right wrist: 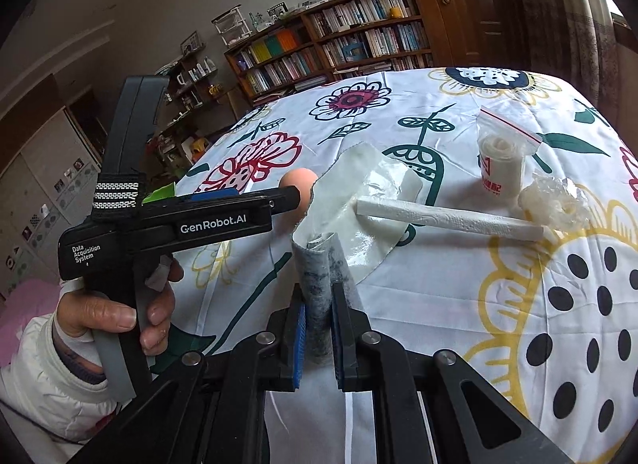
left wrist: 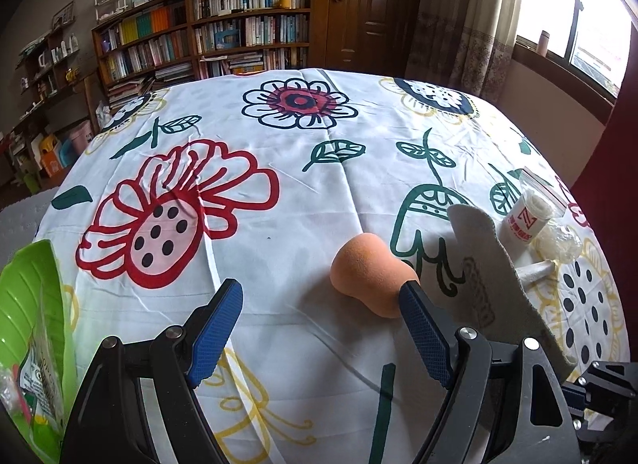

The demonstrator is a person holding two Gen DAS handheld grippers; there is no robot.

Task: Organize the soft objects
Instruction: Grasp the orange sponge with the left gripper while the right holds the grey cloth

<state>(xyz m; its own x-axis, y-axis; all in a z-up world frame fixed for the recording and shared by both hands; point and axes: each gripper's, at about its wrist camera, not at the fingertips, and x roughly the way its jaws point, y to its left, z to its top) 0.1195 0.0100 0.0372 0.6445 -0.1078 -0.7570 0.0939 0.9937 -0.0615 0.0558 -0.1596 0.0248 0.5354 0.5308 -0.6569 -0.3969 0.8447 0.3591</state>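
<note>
White cloth, loud flowers, one peach sponge

The counter's cloth (left wrist: 303, 192) is white with red, navy and yellow outline flowers, dark green leaves and black dots. Beside the left gripper's (left wrist: 319, 304) blue-padded black jaws sits a peach-orange sponge (left wrist: 365, 272); at their far left, a lime green tray (left wrist: 32, 304). Between the right gripper's (right wrist: 319, 328) jaws, a mottled grey felt piece (right wrist: 319, 276) with a glossy white backing; beyond it a white paper roll (right wrist: 450, 218) and a red-printed white bandage roll (right wrist: 500, 168).

I count one orange sponge (left wrist: 369, 274), one grey felt sheet (right wrist: 351, 200), one paper roll (right wrist: 450, 218), two bagged rolls (right wrist: 501, 168), one green tray (left wrist: 30, 304).
</note>
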